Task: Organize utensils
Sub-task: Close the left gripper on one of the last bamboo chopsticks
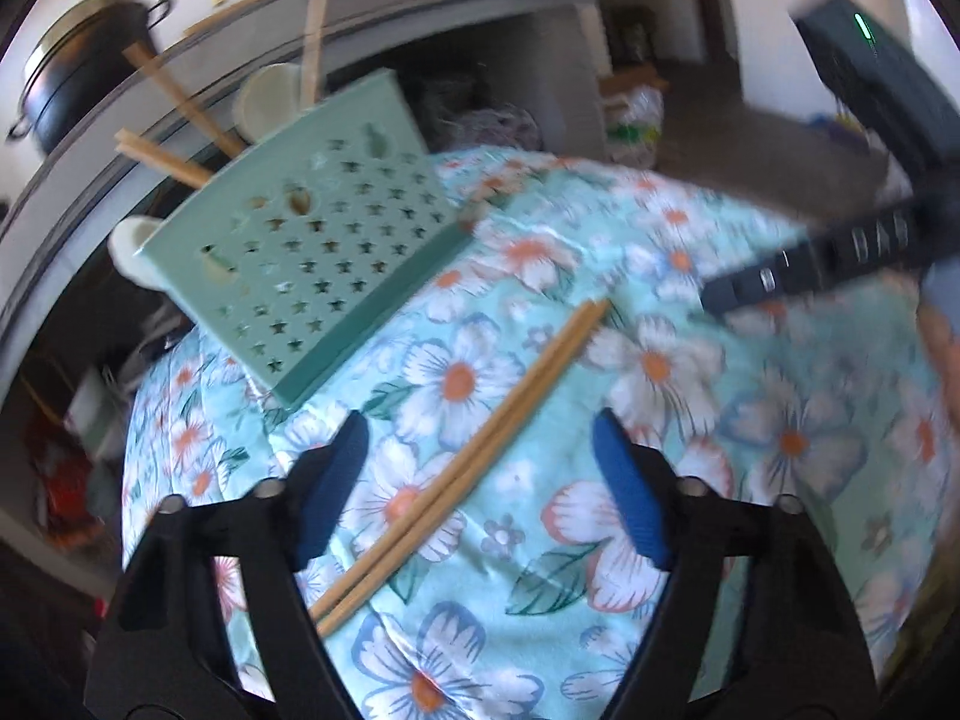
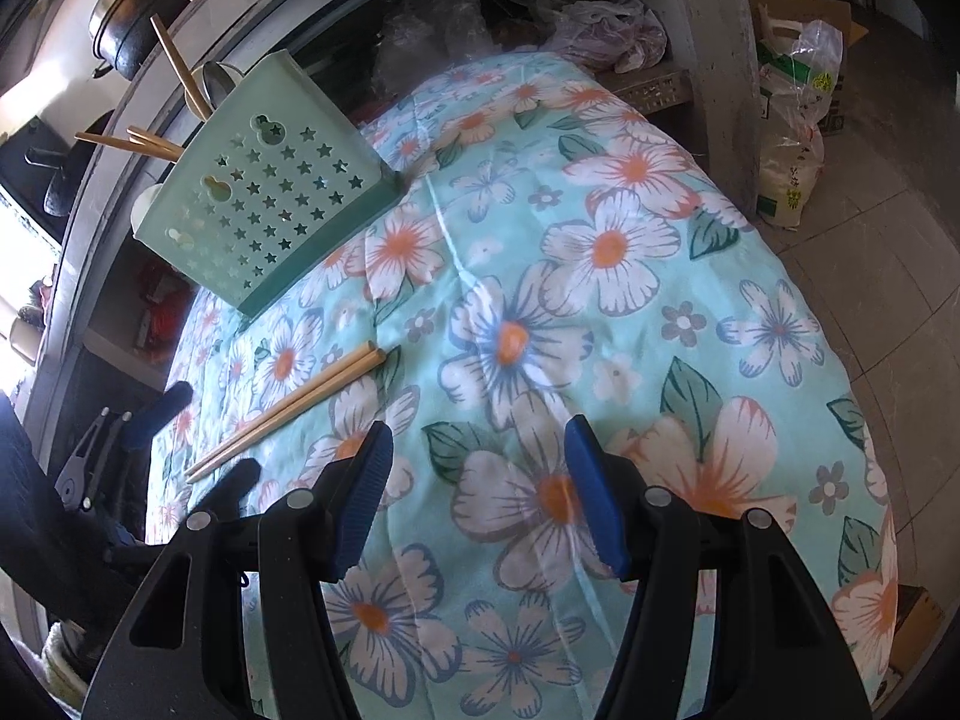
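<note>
A pair of wooden chopsticks [image 1: 474, 450] lies on the floral tablecloth [image 1: 600, 540], running diagonally between the open jaws of my left gripper [image 1: 480, 480], which is just above them and empty. The pair also shows in the right wrist view [image 2: 288, 408]. A green utensil holder with star holes [image 1: 318, 252] stands at the far left of the table with several chopsticks [image 1: 174, 90] sticking out; it shows in the right wrist view too [image 2: 264, 198]. My right gripper [image 2: 480, 492] is open and empty over the cloth [image 2: 600, 300], right of the loose pair.
The right gripper's body [image 1: 840, 240] crosses the upper right of the left wrist view. A dark pot [image 1: 78, 72] sits on a counter behind the table. Plastic bags [image 2: 792, 120] stand on the tiled floor past the table's right edge.
</note>
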{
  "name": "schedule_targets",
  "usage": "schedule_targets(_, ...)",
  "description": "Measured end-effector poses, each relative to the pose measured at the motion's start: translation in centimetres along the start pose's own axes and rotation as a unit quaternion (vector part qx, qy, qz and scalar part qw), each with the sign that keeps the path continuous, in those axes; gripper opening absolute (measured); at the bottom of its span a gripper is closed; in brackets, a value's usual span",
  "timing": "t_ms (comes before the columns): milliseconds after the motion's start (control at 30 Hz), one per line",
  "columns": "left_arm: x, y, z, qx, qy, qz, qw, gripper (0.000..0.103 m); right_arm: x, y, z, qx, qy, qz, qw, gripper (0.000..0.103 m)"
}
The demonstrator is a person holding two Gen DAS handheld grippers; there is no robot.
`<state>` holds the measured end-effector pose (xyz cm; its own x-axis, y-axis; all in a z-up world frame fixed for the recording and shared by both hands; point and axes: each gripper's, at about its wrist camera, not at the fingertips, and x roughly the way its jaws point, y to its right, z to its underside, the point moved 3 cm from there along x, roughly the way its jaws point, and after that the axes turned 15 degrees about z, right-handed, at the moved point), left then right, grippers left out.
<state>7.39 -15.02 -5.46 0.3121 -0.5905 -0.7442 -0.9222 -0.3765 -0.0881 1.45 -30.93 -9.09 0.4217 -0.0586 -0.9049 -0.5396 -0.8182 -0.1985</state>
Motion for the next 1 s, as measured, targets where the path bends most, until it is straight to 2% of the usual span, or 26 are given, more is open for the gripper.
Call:
schedule_targets(133, 1.2, 0.8, 0.5, 0.031, -0.025, 0.004, 0.9992, 0.047, 0.0, 0.1, 0.0, 0.001, 0.000, -0.002, 1.000, 0.058)
schedule_targets(400, 2.8, 1.8, 0.6, 0.116, -0.048, -0.040, 0.9913, 0.025, 0.0, 0.1, 0.1, 0.001, -0.002, -0.002, 1.000, 0.058)
schedule_targets(533, 3.6, 1.7, 0.7, 0.136, -0.061, -0.057, 0.9871, 0.011, 0.0, 0.1, 0.1, 0.001, -0.003, 0.000, 1.000, 0.058)
schedule_targets(800, 2.1, 2.6, 1.0, 0.148, -0.072, -0.054, 0.9849, 0.009, 0.1, 0.1, 0.2, 0.002, -0.004, 0.000, 1.000, 0.058)
schedule_targets(1000, -0.3, 3.4, 2.1, 0.111, -0.097, -0.003, 0.9890, 0.006, 0.1, 0.1, 0.2, 0.001, -0.004, 0.000, 1.000, 0.058)
